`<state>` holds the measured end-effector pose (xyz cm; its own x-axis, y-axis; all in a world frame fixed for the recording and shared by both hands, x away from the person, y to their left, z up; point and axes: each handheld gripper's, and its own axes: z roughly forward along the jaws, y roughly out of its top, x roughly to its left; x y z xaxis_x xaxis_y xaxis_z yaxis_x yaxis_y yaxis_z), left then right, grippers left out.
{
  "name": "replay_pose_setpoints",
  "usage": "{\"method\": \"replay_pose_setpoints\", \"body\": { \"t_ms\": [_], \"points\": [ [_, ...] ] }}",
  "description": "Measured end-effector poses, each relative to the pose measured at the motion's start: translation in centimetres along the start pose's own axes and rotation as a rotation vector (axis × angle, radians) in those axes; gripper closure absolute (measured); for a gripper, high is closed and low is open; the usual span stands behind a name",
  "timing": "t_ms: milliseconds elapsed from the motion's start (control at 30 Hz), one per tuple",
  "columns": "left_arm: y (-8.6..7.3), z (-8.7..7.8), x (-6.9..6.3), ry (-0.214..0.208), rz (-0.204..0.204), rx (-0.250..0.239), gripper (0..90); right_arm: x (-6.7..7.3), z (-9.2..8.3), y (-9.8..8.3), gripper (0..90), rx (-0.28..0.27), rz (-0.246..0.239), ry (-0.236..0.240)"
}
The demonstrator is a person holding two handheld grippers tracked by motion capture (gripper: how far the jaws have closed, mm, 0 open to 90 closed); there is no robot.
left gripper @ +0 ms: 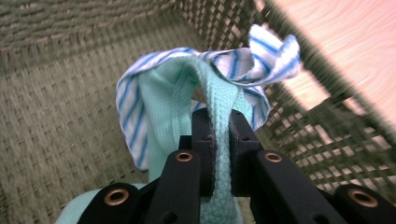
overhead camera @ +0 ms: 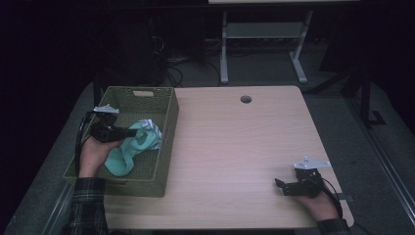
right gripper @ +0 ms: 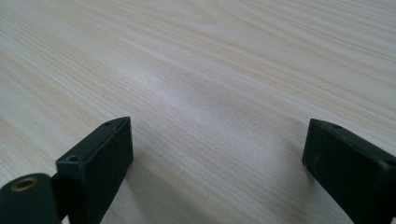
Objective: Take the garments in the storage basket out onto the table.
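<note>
The mint-green sock point(overhead camera: 128, 152) lies inside the olive woven basket point(overhead camera: 169, 142) at the left end of the wooden table point(overhead camera: 235, 147), bundled with a blue-and-white striped cloth point(left gripper: 252, 60) that wraps over its upper end. The left gripper point(left gripper: 219, 140) has its jaws drawn almost together on a ribbed fold of the sock, the knit squeezed flat between the two black pads. The pinch sits on a raised ridge of fabric, probably because that fold offers the easiest purchase without scraping the basket floor. In the left gripper view the fold runs up from the jaws and arches over toward the striped cloth, which hangs against the basket's slatted right wall.

From the high view the sock's long axis runs on a diagonal: its rounded end points toward the person, at the near-left of the basket, and its other end rises toward the far right, where the striped cloth sits against the basket wall. The gripped part is near the middle to upper stretch, so a lift would likely leave the rounded end hanging down.

The right gripper point(overhead camera: 293, 186) rests low over bare tabletop near the right near corner, jaws spread wide with nothing between them, well apart from the basket, seemingly parked in wait.
</note>
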<state>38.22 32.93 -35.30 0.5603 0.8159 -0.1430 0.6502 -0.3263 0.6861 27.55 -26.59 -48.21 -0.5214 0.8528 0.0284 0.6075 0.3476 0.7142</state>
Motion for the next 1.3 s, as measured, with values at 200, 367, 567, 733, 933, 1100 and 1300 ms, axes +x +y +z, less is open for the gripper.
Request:
{"method": "replay_pose_setpoints", "body": {
  "t_ms": [200, 367, 567, 733, 933, 1100, 1300],
  "points": [
    [0.4, -1.0, -0.4, -0.024, -0.014, -0.054, 83.6, 0.0, 0.0, 0.0, 8.1, 0.000, 0.000, 0.000],
    [1.0, -1.8, -0.8, -0.046, -0.026, -0.102, 83.8, 0.0, 0.0, 0.0, 8.1, 0.000, -0.001, 0.000],
    [1.6, -2.5, -1.3, -0.057, -0.010, -0.122, 83.8, 0.0, 0.0, 0.0, 8.1, 0.000, -0.002, 0.000],
    [2.2, -3.5, -1.7, -0.081, -0.009, -0.160, 83.8, 0.0, 0.0, 0.0, 8.1, 0.000, -0.001, 0.000],
    [3.0, -4.5, -2.1, -0.097, -0.009, -0.190, 84.0, 0.0, 0.0, 0.0, 8.1, -0.001, -0.003, 0.000],
    [4.1, -5.6, -2.8, -0.122, 0.008, -0.228, 84.1, 0.0, 0.0, 0.0, 8.1, 0.000, -0.002, 0.000],
    [5.2, -6.2, -3.7, -0.140, 0.033, -0.248, 84.2, 0.0, 0.0, 0.0, 8.1, 0.000, -0.001, 0.000]
  ]
}}
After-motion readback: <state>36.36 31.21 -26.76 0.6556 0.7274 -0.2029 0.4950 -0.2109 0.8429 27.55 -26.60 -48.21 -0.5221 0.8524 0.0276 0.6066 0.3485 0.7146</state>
